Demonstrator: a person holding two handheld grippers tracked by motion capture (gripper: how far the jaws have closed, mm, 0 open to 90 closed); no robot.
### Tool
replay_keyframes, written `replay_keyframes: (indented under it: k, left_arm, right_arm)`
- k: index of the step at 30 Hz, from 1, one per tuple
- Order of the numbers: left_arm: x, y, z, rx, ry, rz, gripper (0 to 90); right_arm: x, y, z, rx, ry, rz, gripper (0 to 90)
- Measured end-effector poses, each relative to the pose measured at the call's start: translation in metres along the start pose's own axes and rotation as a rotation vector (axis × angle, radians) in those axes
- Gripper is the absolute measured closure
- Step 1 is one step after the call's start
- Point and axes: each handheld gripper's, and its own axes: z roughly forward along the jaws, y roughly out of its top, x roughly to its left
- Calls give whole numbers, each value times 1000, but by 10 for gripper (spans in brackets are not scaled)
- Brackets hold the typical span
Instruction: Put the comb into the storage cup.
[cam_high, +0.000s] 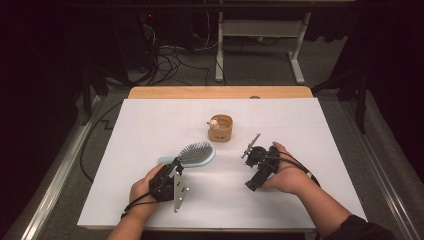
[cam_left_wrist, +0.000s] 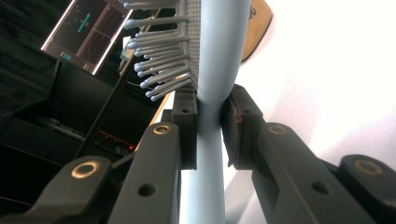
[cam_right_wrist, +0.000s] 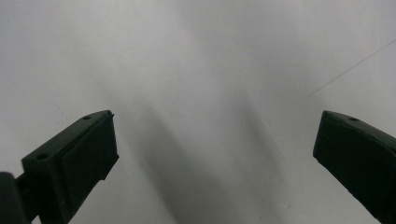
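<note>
High view looking down on a white table (cam_high: 150, 125), with two forearms coming in from its near edge. Left gripper (cam_high: 176, 166), near the near-left part of the table, clamping on the handle of a pale blue hairbrush (cam_high: 196, 154); brush head lying just beyond the gripper toward the table's middle, bristles (cam_high: 194, 149) facing up, grey plate hanging off the gripper toward the near edge. Right gripper (cam_high: 252, 160) being held in the right hand (cam_high: 286, 175) toward the near-right part of the table, well apart from the brush, gripping nothing. Small tan wooden cup (cam_high: 221, 127) standing upright near the middle of the table, farther from the near edge than both grippers, with a little pale figure (cam_high: 213, 123) sitting at its left rim. Wooden strip (cam_high: 220, 92) showing along the table's far edge, cables and a desk frame lying on the floor beyond. Left gripper view looking along two black jaws pressing from both sides on the brush handle (cam_left_wrist: 209, 140), handle running straight up between the pads, bristles (cam_left_wrist: 159, 60) pointing left, tan cup (cam_left_wrist: 259, 23) peeking out behind the brush head at the top. Right gripper view looking down at bare white table surface (cam_right_wrist: 201, 70), jaws standing wide apart at the left and right edges with nothing between them.
</note>
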Motion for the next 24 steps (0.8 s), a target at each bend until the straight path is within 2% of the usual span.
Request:
replay_keyframes:
  k: [10,12,13,14,15,18,19,20,21,24]
  left_arm:
    - [5,0,-2,-16,-1,-36,771]
    - [6,0,-3,-18,-2,-51,771]
    - [8,-1,-3,-24,-5,-71,772]
    - [8,-1,-3,-24,-5,-71,771]
    - [10,-1,-3,-25,-4,-88,772]
    - [11,-1,-4,-28,5,-94,771]
    - [12,-2,-4,-30,6,-105,771]
    - [12,-2,-4,-30,6,-105,771]
    - [13,-2,-4,-28,3,-112,772]
    - [15,-2,-4,-31,-2,-130,772]
  right_arm:
    - [-5,-12,4,6,-10,9,2]
    - [-7,-18,6,10,-16,15,2]
    - [-8,-19,6,9,-21,14,2]
    - [-8,-21,6,7,-24,21,2]
    - [-8,-23,6,-1,-28,28,2]
    - [-9,-26,5,-18,-35,38,2]
    - [-9,-29,3,-45,-54,42,2]
    - [-9,-29,3,-45,-54,42,2]
    - [-9,-32,1,-73,-62,62,2]
    - [-11,-38,-1,-115,-66,79,2]
